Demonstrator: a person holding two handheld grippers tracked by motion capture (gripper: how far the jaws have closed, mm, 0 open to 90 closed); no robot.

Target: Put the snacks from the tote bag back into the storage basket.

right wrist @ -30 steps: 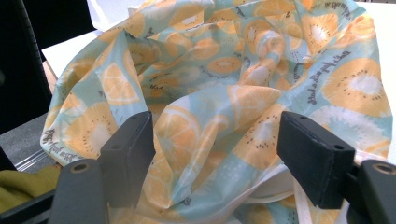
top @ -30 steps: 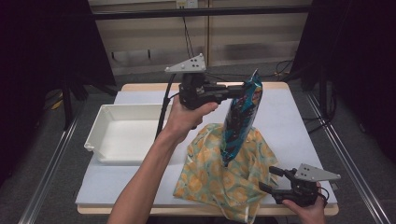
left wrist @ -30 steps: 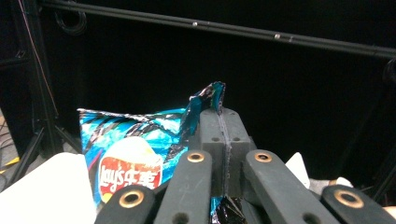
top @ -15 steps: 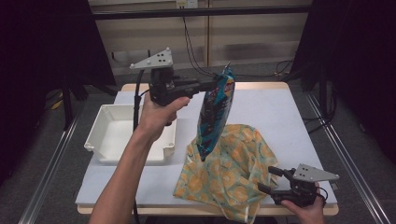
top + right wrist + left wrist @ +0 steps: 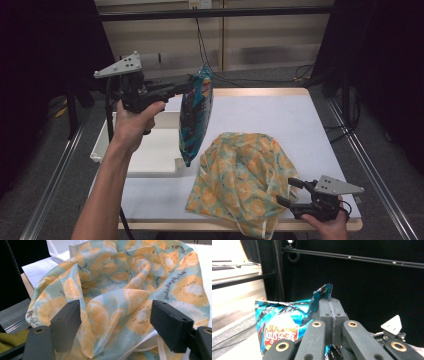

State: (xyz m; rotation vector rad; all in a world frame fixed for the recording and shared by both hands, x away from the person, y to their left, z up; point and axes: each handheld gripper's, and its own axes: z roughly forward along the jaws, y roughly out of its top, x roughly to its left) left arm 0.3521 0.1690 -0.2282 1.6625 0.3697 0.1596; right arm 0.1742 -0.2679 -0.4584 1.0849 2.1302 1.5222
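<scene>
High view | left tool (image 5: 192,86) upper left of frame, clamped shut on top edge of blue crinkly foil chip bag (image 5: 195,117) | bag hangs long axis vertical, lower end over white plastic tray (image 5: 102,152) corner | right tool (image 5: 290,192) lower right, jaws apart at orange fruit-print fabric bag (image 5: 240,177) on white table (image 5: 280,117) | tray lies left of chip bag, left hand nearer.

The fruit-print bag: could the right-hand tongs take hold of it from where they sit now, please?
Probably yes. The right tongs stand open at the near edge of the fruit-print bag, with its cloth just ahead between the pads and nothing in between; the chip packet hangs clear in the left tongs.
</scene>
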